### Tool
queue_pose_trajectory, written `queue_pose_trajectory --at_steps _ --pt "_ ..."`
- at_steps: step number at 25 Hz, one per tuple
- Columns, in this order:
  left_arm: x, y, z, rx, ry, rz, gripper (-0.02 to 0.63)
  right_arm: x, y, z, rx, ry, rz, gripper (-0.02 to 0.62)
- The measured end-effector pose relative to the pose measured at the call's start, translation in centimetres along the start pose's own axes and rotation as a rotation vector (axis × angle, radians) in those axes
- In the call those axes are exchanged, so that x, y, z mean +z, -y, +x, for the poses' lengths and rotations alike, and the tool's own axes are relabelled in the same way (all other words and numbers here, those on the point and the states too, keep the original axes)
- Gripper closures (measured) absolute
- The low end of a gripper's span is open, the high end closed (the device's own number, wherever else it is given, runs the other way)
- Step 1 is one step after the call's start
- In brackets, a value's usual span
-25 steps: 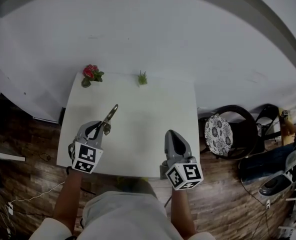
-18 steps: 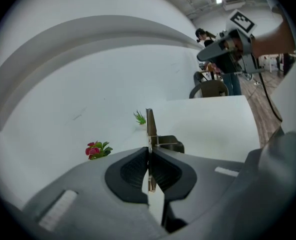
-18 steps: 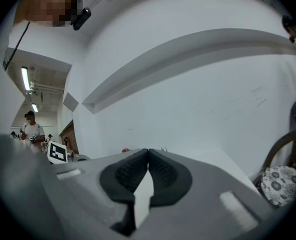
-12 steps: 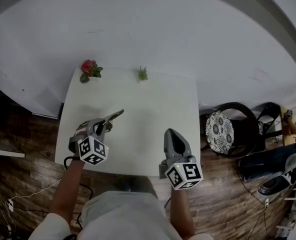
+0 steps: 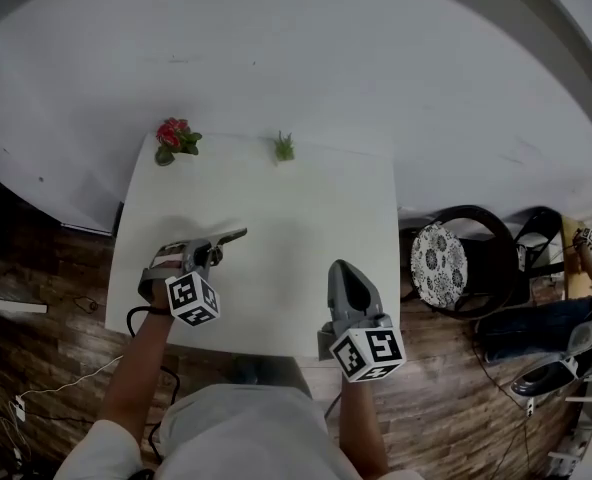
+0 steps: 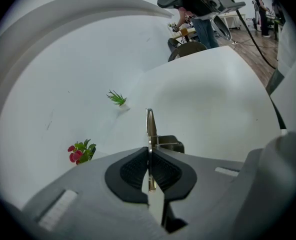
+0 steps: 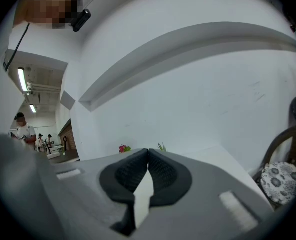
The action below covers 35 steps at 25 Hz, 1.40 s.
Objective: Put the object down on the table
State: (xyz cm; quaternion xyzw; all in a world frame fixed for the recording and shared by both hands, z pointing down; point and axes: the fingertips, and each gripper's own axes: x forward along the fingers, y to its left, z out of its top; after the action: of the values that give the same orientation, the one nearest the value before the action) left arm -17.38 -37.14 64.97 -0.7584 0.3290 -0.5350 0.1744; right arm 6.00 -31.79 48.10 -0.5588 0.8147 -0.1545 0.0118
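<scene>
Lower right in the head view, the right gripper (image 7: 148,155) idles with its jaws together on nothing. Lower left, the left gripper (image 6: 149,156) is clamped on a thin metal tool (image 6: 150,123) that pokes out over the white table (image 5: 296,208), seemingly just above it. So the put-down isn't done yet, with lowering and release left, and the red flowers (image 5: 173,136) and green sprig (image 5: 284,147) sit well clear at the far edge.

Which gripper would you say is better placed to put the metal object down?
Left: the left gripper is shut on the metal object over the table; the right gripper is shut, empty.
</scene>
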Motion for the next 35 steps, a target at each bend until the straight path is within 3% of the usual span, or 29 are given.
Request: queue_pose_trajectory --at_steps 15,35 --pt "0.0 1.9 4.0 -0.091 -0.039 0.068 0.594 -0.6 1.2 1.7 -0.006 -0.024 0.014 0.592" --pt "0.3 3.5 4.3 -0.145 -0.039 0.008 0.548 -0.6 1.5 2.4 0.003 -0.035 0.02 0.592"
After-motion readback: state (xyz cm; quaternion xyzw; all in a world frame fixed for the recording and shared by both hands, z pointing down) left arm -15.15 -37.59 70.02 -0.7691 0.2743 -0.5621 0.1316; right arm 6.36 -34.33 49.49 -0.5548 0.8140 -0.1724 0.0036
